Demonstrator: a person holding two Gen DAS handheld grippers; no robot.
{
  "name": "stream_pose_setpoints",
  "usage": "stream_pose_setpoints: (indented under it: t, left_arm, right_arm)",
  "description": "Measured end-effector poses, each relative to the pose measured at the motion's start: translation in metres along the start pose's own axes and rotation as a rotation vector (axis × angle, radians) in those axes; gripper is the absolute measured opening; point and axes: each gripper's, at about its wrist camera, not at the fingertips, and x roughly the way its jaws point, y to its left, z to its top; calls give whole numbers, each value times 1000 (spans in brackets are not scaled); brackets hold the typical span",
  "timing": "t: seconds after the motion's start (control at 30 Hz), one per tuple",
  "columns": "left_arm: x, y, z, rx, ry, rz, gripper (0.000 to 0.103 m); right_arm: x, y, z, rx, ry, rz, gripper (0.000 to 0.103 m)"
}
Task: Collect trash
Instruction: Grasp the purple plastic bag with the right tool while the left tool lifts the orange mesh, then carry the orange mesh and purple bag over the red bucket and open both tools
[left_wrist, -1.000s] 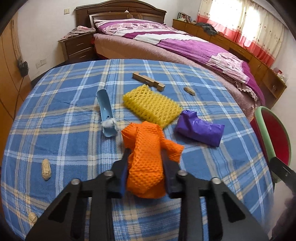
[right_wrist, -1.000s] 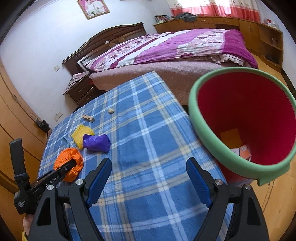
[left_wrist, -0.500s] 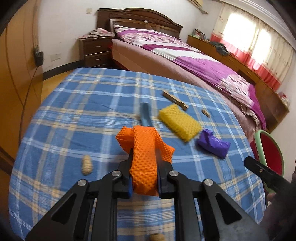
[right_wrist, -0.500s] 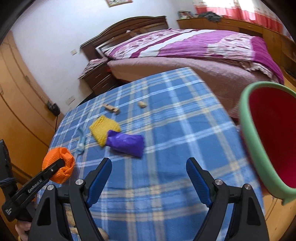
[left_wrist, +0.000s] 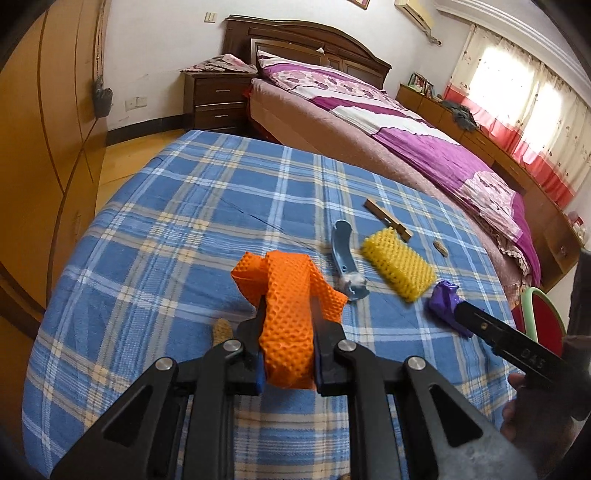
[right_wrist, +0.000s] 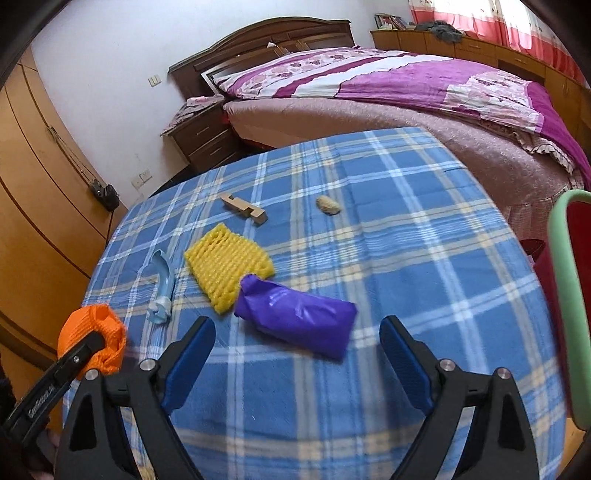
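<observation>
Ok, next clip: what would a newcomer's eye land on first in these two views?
Probably the orange foam net, clamped between the left gripper jaws and held above the blue plaid tablecloth. Next, the purple bag lying just ahead of the open right gripper, beside the yellow foam net. The green-rimmed red bin stands at the table's right edge.

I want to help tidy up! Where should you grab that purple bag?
Across its puffy middle, from above. The purple bag lies flat and long on the table, narrower across than lengthwise, and the right gripper, fingers wide apart, probably spans that width.
</observation>
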Motion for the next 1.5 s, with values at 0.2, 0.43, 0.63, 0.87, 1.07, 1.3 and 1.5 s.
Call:
stream_pose_setpoints:
  t: [0.2,0.43,0.63,0.87,1.07,1.3,1.5]
  left_arm:
    - [3,7,-2,-15,4,1,18]
    - [7,9,-3,-15,11,-4,18]
    - [4,6,-5,-13,10,-18,18]
    - [-7,4,-6,-9,-6,-35,18]
    - [-17,-2,-8,4,-16,-55,18]
    - [-30,-15,-9,30,-31,-81,18]
    - [-41,-26,-12,51,-41,-103,18]
  right_arm:
    - [18,15,4,-6,-5,-77,92]
    - [24,17,3,-30,-24,-176,86]
    - [19,13,-1,-33,-44,-209,73]
    - [1,-3,-8,47,-36,-146,67]
    - [-25,-12,-18,69,-65,-120,66]
    - [-60,-19,-34,82,-109,-88,66]
    - [-87,-24,-44,93,-143,-59,66]
